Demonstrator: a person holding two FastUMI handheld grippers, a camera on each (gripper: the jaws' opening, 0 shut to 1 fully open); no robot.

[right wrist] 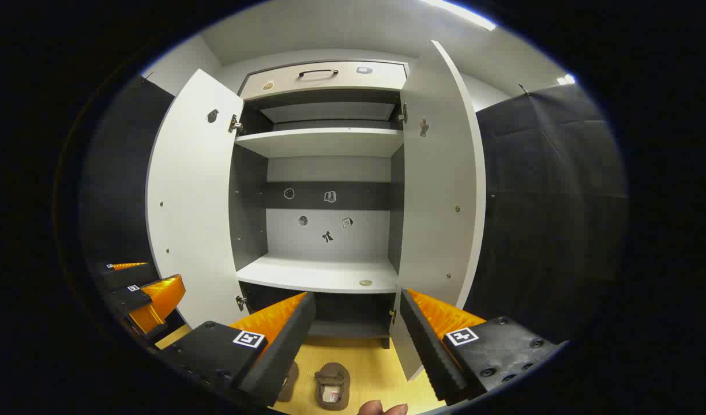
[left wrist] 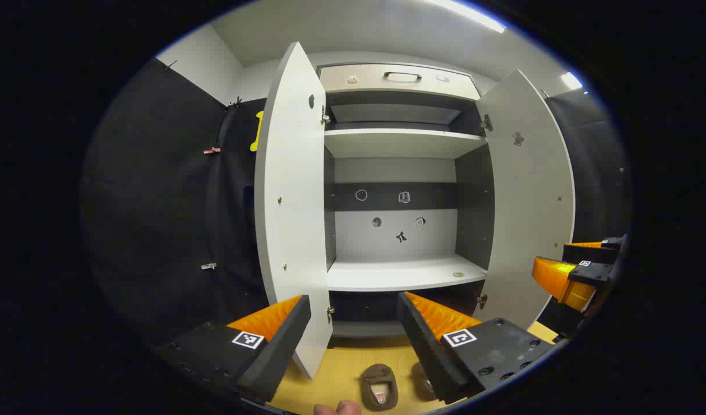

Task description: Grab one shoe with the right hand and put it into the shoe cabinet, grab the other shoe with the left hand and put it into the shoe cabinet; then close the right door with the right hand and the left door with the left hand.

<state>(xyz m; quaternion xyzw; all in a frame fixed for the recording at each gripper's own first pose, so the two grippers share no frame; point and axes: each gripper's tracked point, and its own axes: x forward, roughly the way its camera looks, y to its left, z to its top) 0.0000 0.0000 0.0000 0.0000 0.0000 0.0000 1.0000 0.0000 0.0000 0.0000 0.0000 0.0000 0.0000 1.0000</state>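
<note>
**Both grippers spread above the shoes, cabinet standing open ahead**

Nearest the lens in the right gripper view was the right gripper (right wrist: 356,340), its fingers spread wide with nothing between them; in the left gripper view the left gripper (left wrist: 353,340) stood likewise apart and empty; each also appeared farther off at the edge of the other's view.

Largest in the scene was the shoe cabinet (left wrist: 396,138), straight ahead of both grippers; its left door (left wrist: 292,202) and right door (left wrist: 529,196) were both swung fully out; the lower shelf (left wrist: 399,275) lay bare apart from a small round sticker, so neither shoe had yet been stowed.

Below and close in front lay the two shoes on the yellow floor (right wrist: 376,360), toes pointing roughly toward the cabinet, long axes running away from the camera. In the right gripper view one shoe (right wrist: 331,385) sat almost squarely beneath the gap between the fingers, opening upward; the other shoe (right wrist: 288,380) lay just beside it to the left, half hidden behind the left finger. In the left gripper view that pair read as one shoe under the gap and one tucked behind the right finger.

By my reading the right gripper would need to tip down and descend, fingers straddling the shoe across its width; the shoes lay close together, so a finger could nudge the neighbour.
</note>
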